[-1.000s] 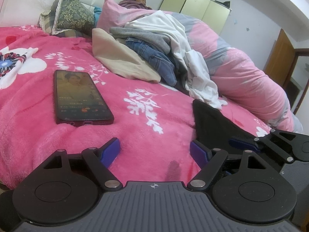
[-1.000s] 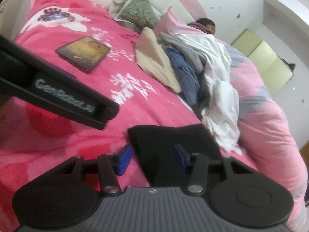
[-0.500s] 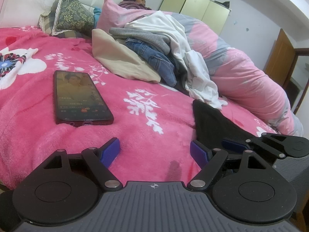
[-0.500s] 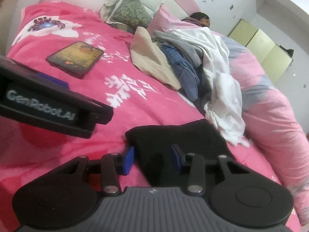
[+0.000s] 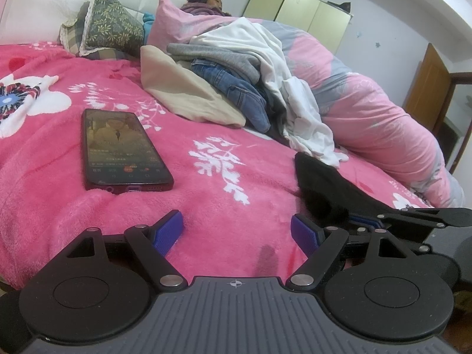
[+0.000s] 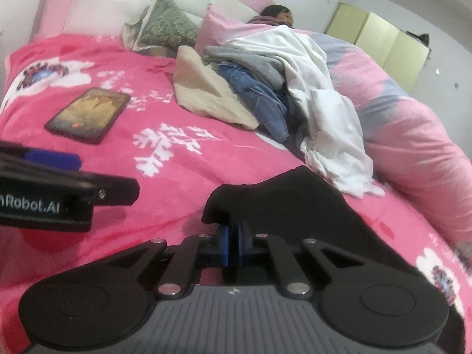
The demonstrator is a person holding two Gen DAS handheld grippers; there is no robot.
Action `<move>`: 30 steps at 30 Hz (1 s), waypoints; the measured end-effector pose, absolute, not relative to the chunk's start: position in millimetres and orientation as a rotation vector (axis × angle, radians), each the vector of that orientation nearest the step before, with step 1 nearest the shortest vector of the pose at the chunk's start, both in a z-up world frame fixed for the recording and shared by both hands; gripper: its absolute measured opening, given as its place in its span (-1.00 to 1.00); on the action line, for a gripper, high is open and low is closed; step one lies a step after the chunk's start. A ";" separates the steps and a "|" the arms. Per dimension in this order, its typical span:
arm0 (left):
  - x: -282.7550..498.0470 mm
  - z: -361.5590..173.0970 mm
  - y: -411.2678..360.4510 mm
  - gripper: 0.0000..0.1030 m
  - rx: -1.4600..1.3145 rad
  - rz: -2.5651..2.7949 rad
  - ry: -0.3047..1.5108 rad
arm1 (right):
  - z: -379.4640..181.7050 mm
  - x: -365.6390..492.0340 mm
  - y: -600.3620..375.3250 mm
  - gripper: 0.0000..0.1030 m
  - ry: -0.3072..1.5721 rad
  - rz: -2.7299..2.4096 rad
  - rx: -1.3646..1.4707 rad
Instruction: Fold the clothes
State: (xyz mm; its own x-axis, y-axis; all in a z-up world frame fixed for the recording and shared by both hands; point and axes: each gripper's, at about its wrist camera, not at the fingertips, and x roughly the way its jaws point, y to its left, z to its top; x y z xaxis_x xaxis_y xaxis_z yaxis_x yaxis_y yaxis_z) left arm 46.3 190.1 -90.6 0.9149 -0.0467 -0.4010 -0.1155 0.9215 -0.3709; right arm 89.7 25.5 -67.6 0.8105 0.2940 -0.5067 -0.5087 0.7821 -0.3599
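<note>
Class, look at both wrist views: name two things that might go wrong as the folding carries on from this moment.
1. The right gripper pinches only an edge of the black garment, so it may slip out when lifted.
2. The open left gripper is close to the phone on the pink blanket; dragged fabric might knock it.

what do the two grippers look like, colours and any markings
Both match: left gripper and right gripper have black linkage arms with silver pivot pins, round black discs, blue pads and a ribbed grey body. White lettering ending "nRobot.AI" marks the left one's side.

We count one phone (image 5: 121, 147), one black garment (image 6: 295, 206) beside it, two cushions (image 5: 109, 20) (stacked) beyond.
</note>
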 end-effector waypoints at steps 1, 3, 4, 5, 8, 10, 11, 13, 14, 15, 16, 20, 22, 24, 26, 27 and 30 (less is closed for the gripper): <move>46.1 -90.6 190.4 0.57 -0.402 0.036 0.416 | -65.7 91.4 22.9 -0.91 0.452 0.449 -0.484; 45.2 -90.0 192.3 0.57 -0.418 0.031 0.414 | -61.0 95.0 16.6 -0.91 0.462 0.444 -0.434; 44.6 -89.3 193.6 0.56 -0.431 0.030 0.412 | -58.3 96.7 12.7 -0.91 0.464 0.441 -0.407; 44.5 -87.7 194.1 0.55 -0.441 0.033 0.412 | -55.1 98.2 8.1 -0.91 0.463 0.437 -0.377; 44.7 -78.8 191.7 0.55 -0.430 0.030 0.401 | -49.5 102.2 -4.2 -0.91 0.459 0.426 -0.312; 49.4 -71.8 191.4 0.55 -0.439 -0.001 0.393 | -48.5 104.1 -10.9 -0.91 0.457 0.422 -0.283; 51.9 -68.5 191.5 0.55 -0.445 -0.016 0.390 | -48.3 104.7 -13.3 -0.91 0.456 0.420 -0.272; 62.0 -65.5 195.3 0.56 -0.496 -0.066 0.405 | -48.2 105.5 -17.2 -0.92 0.456 0.420 -0.252; 70.6 -65.5 200.4 0.56 -0.554 -0.113 0.428 | -48.0 105.6 -18.9 -0.92 0.454 0.421 -0.244; 79.6 -67.5 206.4 0.56 -0.623 -0.163 0.460 | -47.3 105.6 -20.3 -0.92 0.451 0.422 -0.239; 91.0 -71.5 213.4 0.56 -0.715 -0.217 0.501 | -46.4 105.5 -21.7 -0.92 0.448 0.424 -0.233; 136.9 -90.4 229.8 0.53 -1.015 -0.363 0.623 | -42.6 106.0 -26.6 -0.92 0.433 0.424 -0.213; 155.6 -93.2 230.9 0.53 -1.054 -0.381 0.647 | -41.0 106.1 -28.5 -0.92 0.426 0.424 -0.204; 174.9 -96.7 230.5 0.53 -1.107 -0.417 0.671 | -39.5 106.7 -30.7 -0.92 0.421 0.425 -0.192; 194.8 -99.9 227.4 0.53 -1.149 -0.453 0.717 | -39.3 106.8 -31.8 -0.92 0.418 0.426 -0.187; 203.7 -101.0 225.8 0.53 -1.161 -0.464 0.739 | -39.6 106.7 -32.1 -0.92 0.418 0.428 -0.187; 229.2 -101.9 217.3 0.53 -1.153 -0.473 0.806 | -40.0 105.7 -31.9 -0.92 0.417 0.435 -0.188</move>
